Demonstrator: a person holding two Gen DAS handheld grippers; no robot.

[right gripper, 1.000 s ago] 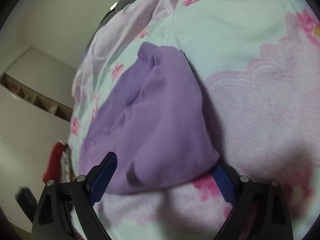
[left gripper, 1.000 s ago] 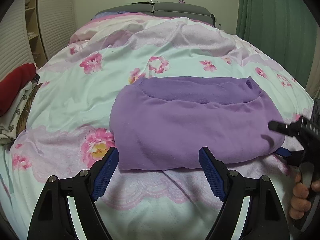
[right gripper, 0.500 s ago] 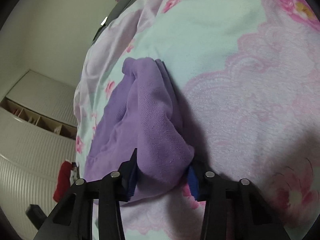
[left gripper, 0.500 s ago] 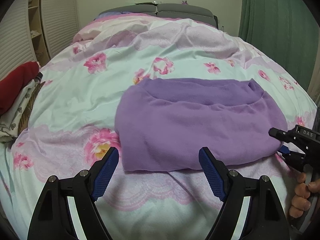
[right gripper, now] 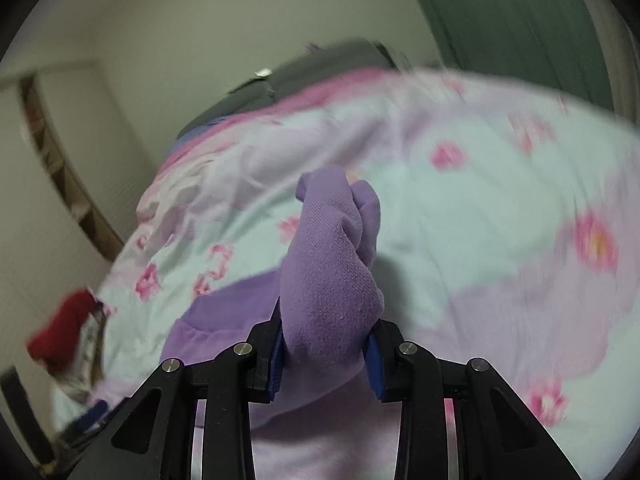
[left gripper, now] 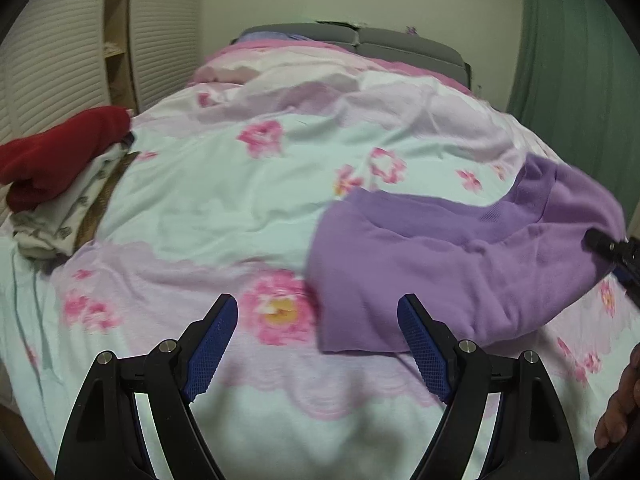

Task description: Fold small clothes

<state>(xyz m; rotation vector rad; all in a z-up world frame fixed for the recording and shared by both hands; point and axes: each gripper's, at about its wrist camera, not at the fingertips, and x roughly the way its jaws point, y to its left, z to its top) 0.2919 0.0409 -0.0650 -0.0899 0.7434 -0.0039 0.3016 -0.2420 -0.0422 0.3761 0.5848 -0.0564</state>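
Observation:
A folded purple garment (left gripper: 448, 264) lies on the floral bedspread (left gripper: 224, 200), right of centre in the left wrist view. My right gripper (right gripper: 326, 354) is shut on the garment's right end (right gripper: 328, 280) and holds that end lifted off the bed; its tip shows at the right edge of the left wrist view (left gripper: 610, 246). My left gripper (left gripper: 318, 350) is open and empty, low over the bed just in front of the garment's near left corner.
A pile of clothes with a red garment (left gripper: 60, 160) on top sits at the bed's left edge. A grey headboard (left gripper: 360, 38) is at the far end, a green curtain (left gripper: 568, 60) on the right, slatted doors on the left.
My right gripper closed on the garment's right end and raised it, so the garment now slopes up to the right. My left gripper shifted left and stays open.

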